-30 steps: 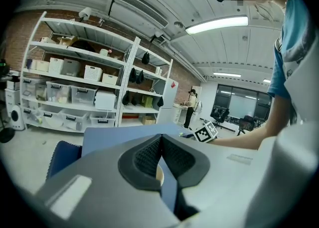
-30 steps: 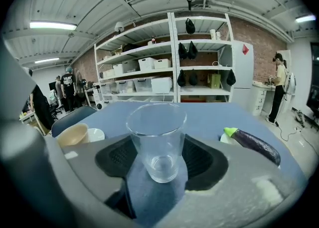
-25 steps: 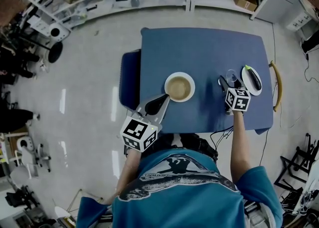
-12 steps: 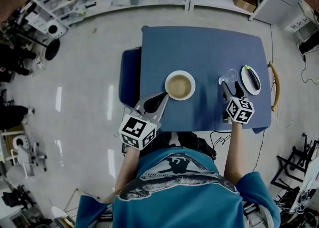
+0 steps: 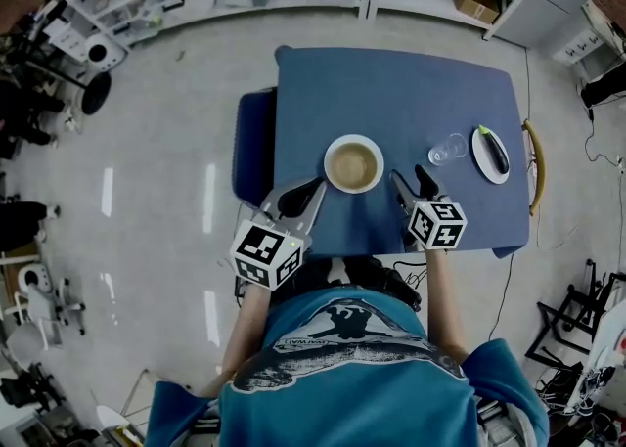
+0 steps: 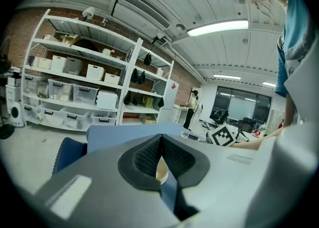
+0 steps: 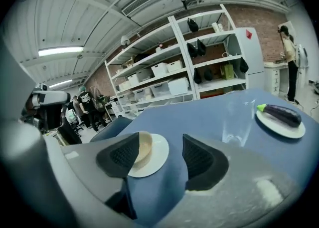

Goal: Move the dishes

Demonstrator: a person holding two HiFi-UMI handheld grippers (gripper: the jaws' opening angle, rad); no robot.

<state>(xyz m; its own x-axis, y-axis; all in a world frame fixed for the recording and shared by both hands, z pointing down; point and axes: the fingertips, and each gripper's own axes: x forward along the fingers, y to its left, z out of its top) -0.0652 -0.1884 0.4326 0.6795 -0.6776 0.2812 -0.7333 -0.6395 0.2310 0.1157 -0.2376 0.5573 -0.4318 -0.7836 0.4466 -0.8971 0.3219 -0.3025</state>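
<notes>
At far left a blue chair (image 5: 252,154) sits tucked against the worktop (image 5: 391,93) edge. The left tongs (image 5: 317,189) hover shut and empty at the near edge, tips just short of the white plate (image 5: 330,165) that carries the tan bowl (image 5: 353,167). Change: the right tongs (image 5: 409,179) have swung left, away from the drinking glass (image 5: 447,151), and now point toward the bowl from its right. Their jaws are wide, having just eased a little narrower, with only bare worktop between them. My reading is that bowl and plate go next, perhaps flanked from both sides. Further right, the glass stands just beside the small plate (image 5: 481,163) bearing the eggplant (image 5: 495,152); neither is held. Nothing blocks the approach, though the glass could be knocked on a swing back.
</notes>
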